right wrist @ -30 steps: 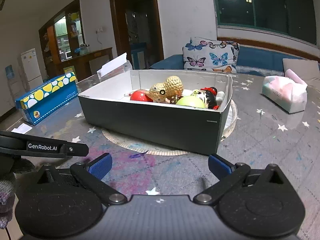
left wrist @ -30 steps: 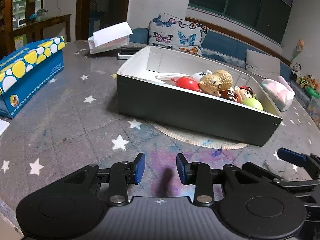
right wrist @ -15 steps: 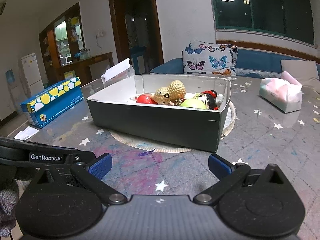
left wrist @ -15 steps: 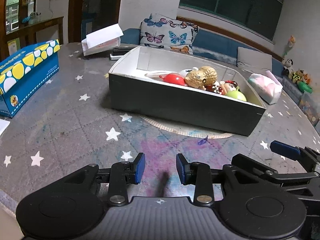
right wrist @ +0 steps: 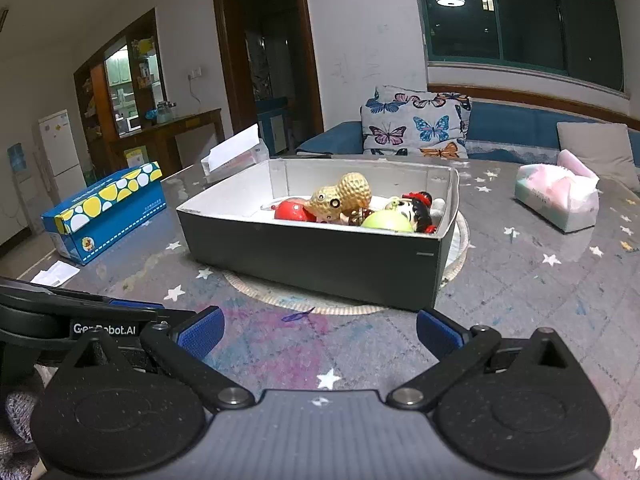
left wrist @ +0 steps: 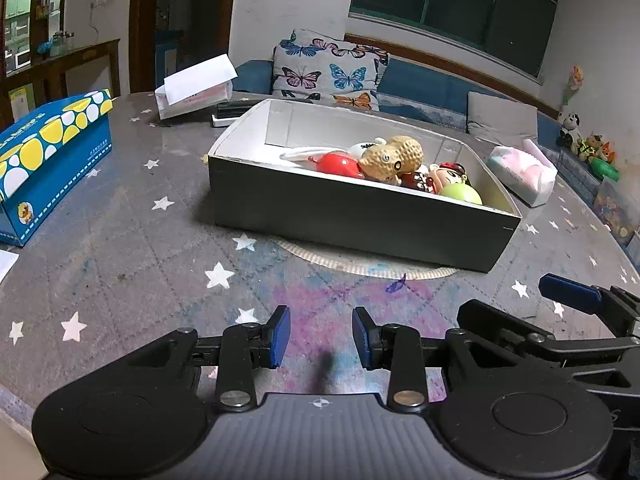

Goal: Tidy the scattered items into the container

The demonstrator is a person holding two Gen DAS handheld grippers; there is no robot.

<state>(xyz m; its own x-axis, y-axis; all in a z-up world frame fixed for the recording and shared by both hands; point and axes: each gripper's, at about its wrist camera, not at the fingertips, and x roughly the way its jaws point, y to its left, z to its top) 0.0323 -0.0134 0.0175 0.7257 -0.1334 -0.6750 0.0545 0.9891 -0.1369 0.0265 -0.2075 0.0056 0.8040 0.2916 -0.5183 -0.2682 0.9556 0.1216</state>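
A dark box with a white inside point(left wrist: 352, 216) point(right wrist: 320, 256) stands on a round mat in the middle of the table. In it lie a peanut-shaped toy point(left wrist: 394, 158) point(right wrist: 340, 196), a red ball point(left wrist: 338, 164) point(right wrist: 294, 212), a green ball point(left wrist: 460, 194) point(right wrist: 386, 222) and a doll head point(left wrist: 450, 172) point(right wrist: 416, 210). My left gripper point(left wrist: 318, 336) hovers over the tablecloth in front of the box, open, with nothing between its blue pads. My right gripper point(right wrist: 318, 330) is beside it, open wide and empty; it also shows as the right gripper point(left wrist: 568, 292) at the left wrist view's right edge.
A blue and yellow tissue box point(left wrist: 44, 152) point(right wrist: 108, 208) sits at the left. A pink tissue pack point(left wrist: 524, 172) point(right wrist: 560, 196) lies to the right of the box. A white open carton point(left wrist: 196, 88) stands behind. A paper slip point(right wrist: 56, 274) lies near the left table edge.
Both views have pulled back and tilted up a little, so the box looks smaller and farther. The jaws of both grippers stand as before.
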